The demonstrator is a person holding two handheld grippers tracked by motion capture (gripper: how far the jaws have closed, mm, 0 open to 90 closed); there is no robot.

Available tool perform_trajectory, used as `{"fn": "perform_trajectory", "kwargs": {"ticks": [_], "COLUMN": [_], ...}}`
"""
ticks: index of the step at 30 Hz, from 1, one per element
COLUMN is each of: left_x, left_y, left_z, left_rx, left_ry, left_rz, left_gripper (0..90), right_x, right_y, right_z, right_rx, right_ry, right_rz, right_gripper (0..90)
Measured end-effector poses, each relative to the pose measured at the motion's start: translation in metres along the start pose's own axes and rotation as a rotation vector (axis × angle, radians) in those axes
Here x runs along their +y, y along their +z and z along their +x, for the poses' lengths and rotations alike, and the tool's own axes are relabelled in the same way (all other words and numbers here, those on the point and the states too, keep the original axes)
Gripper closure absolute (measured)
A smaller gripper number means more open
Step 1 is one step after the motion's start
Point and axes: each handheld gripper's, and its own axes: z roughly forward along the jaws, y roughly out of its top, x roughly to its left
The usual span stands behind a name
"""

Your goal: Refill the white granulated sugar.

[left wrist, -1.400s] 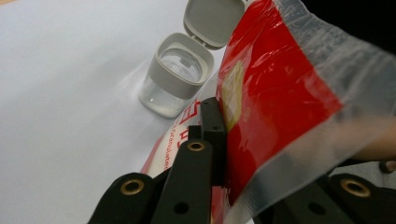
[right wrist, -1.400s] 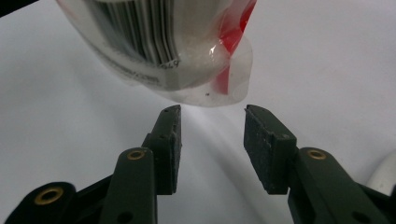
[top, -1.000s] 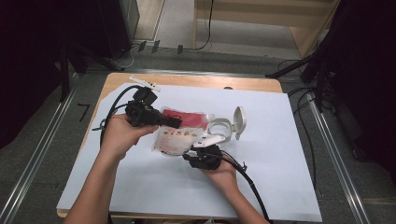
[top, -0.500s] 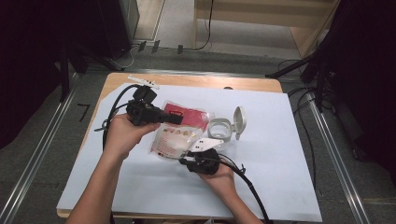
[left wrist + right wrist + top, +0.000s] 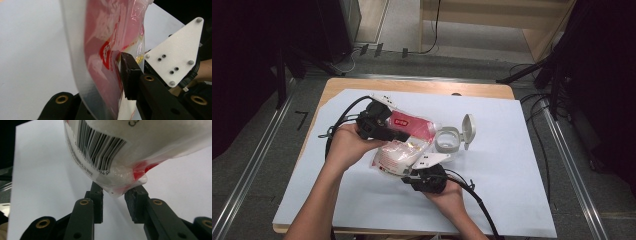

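Step in hand: we hold a bag [image 5: 404,145] of white grains up off the desk [image 5: 512,200] near its middle, between our two grippers, and we judge that we are getting a second hold on it before pouring or opening it.
Bag: clear plastic with a red printed top and a barcode; its red end sits at the left gripper [image 5: 379,125], its white, full end hangs toward the right gripper [image 5: 424,177].
Left fingers: nearly closed on the red top of the bag; in the left gripper view the film runs between them with one pad [image 5: 128,75] against it. They have just been easing open a little, yet the bag stays pinched.
Right fingers: part open and just been closing; in the right gripper view the bag's lower corner [image 5: 117,191] dips between the two pads, which stand just beside it without pressing yet.
Container: a pale round container [image 5: 447,140] with its flip lid [image 5: 468,130] open stands just right of the bag, toward the far edge of the desk.
Next move: we reckon the right fingers must close fully on that corner, then both hands tilt the bag toward the container without letting the film slip.
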Motion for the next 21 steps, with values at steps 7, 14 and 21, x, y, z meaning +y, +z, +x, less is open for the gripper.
{"fn": "perform_trajectory", "kwargs": {"ticks": [7, 14, 21], "left_x": [-0.004, -0.005, -0.006], "left_y": [0.004, 0.007, 0.0], "left_z": [0.004, 0.01, 0.013], "left_rx": [-0.055, -0.148, -0.211], "left_ry": [0.022, -0.036, -0.154], "left_rz": [0.021, 0.017, 0.023], "left_gripper": [77.5, 88.4, 90.0], "right_x": [0.0, 0.0, -0.001], "right_y": [-0.006, -0.01, -0.007], "right_z": [0.001, -0.002, -0.002], "right_rx": [0.015, 0.019, -0.002], "right_ry": [0.002, 0.027, 0.018], "right_rz": [-0.02, -0.03, -0.057], "right_gripper": [70.9, 70.3, 68.0]}}
